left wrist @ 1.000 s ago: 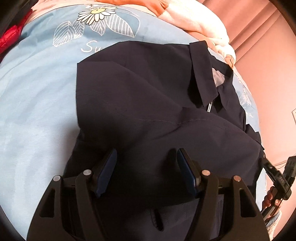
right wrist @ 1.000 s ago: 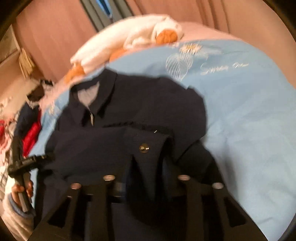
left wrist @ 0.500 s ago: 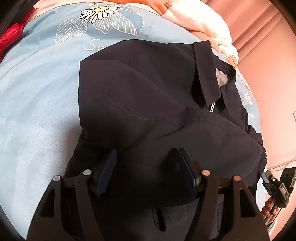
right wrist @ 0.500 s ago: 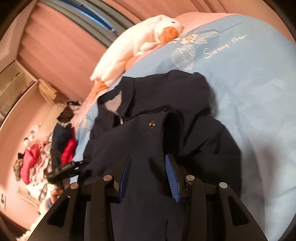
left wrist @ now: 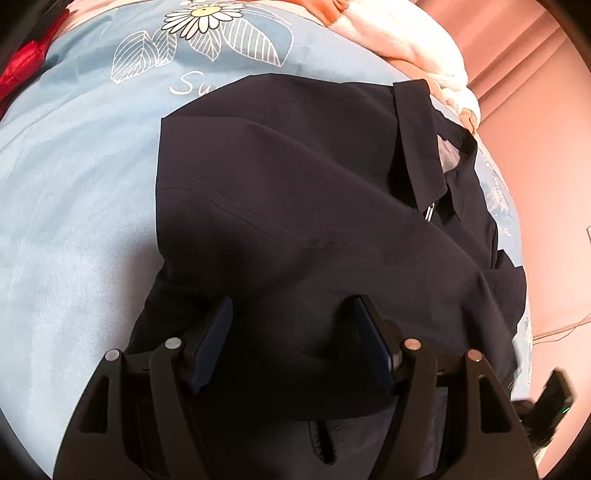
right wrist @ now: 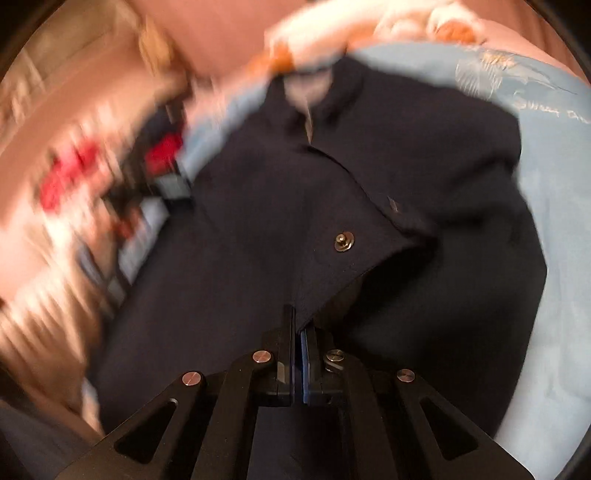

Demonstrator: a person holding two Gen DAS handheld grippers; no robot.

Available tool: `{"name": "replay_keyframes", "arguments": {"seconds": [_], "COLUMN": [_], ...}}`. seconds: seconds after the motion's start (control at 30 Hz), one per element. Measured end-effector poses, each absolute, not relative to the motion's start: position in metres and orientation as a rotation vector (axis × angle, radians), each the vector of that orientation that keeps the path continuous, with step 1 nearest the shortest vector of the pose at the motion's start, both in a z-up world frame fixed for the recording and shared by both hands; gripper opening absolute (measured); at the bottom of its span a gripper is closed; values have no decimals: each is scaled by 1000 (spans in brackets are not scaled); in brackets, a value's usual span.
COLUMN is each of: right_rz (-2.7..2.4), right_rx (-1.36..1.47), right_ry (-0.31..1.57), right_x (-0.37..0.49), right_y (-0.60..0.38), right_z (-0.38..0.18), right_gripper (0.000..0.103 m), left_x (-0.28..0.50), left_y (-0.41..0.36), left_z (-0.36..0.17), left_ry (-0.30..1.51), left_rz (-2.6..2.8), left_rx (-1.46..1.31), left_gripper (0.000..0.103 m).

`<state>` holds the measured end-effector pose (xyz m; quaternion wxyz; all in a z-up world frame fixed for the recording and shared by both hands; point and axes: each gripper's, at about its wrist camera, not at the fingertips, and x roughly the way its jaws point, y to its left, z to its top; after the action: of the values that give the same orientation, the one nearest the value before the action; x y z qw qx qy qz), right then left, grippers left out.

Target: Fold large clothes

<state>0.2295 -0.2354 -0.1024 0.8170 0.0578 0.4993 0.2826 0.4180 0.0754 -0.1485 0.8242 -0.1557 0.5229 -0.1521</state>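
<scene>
Right in close, the left hand-held gripper [left wrist: 291,339] hangs low over the navy jacket [left wrist: 314,229], jaws spread wide and released, the blue pads [left wrist: 212,343] on either side of a smooth stretch of dark cloth with nothing pinched between them. It looks forward along the garment towards the collar. Over on the other side, the right hand-held gripper [right wrist: 301,332] is clenched tight, its two pads pressed together on a corner of the jacket's [right wrist: 332,221] front flap, and that flap rises off the layer beneath, leaving a dark pocket of shadow under it on the right. Just beyond the pinch sits a brass snap button [right wrist: 343,242] on the lifted flap. The jacket lies spread on the blue bedspread [left wrist: 74,206], its long axis running away from both cameras, hem nearest, collar [left wrist: 419,144] farthest, with the zip pull [left wrist: 429,212] showing at the neck. One folded edge with a line of stitching runs slanting across the left view. Beyond the collar, at the far edge of the bed, lies a white and orange plush [left wrist: 413,44]. The daisy print [left wrist: 201,18] marks the bedspread's far left part. The right view's left side is badly blurred; red clothing [right wrist: 59,177] shows there, little else readable.
</scene>
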Motion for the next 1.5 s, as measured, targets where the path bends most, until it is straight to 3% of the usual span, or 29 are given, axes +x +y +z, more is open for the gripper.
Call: {"name": "replay_keyframes", "arguments": {"seconds": [0.2,0.23,0.3,0.37,0.43,0.77,0.93,1.0,1.07,1.37,1.5], "right_rz": [555,543,516,489,465,379,404,418,449,463,445], "right_rx": [274,291,344,433,531,932,910,889,935,629,521], "right_ry": [1074,1068,1019,964,920,919,918,926,916,596,559], "right_x": [228,228,221,220,224,253,269,271,268,268,298], "right_y": [-257,-259,-265,-276,-287,-319,-295,-294,-299,-292,-291], "right_z": [-103,-102,-94,-86,-84,-120,-120,-120,-123,-17,-8], "right_gripper": [4,8,21,52,67,67,65,51,10,6,6], "left_x": [418,417,418,417,418,416,416,416,416,410,407], "left_y": [75,75,74,74,75,76,74,75,75,79,73], "left_z": [-147,-147,-148,-148,-149,-150,-150,-150,-151,-145,-147], "left_ry": [1121,1121,1121,1119,1120,1114,1111,1110,1108,1055,1023], "left_rz": [-307,-306,-306,-305,-304,-302,-297,-297,-300,-318,-285], "left_rx": [-333,-329,-317,-316,-319,-323,-315,-319,-319,-348,-324], "left_gripper": [68,68,68,68,68,68,69,70,70,70,70]}}
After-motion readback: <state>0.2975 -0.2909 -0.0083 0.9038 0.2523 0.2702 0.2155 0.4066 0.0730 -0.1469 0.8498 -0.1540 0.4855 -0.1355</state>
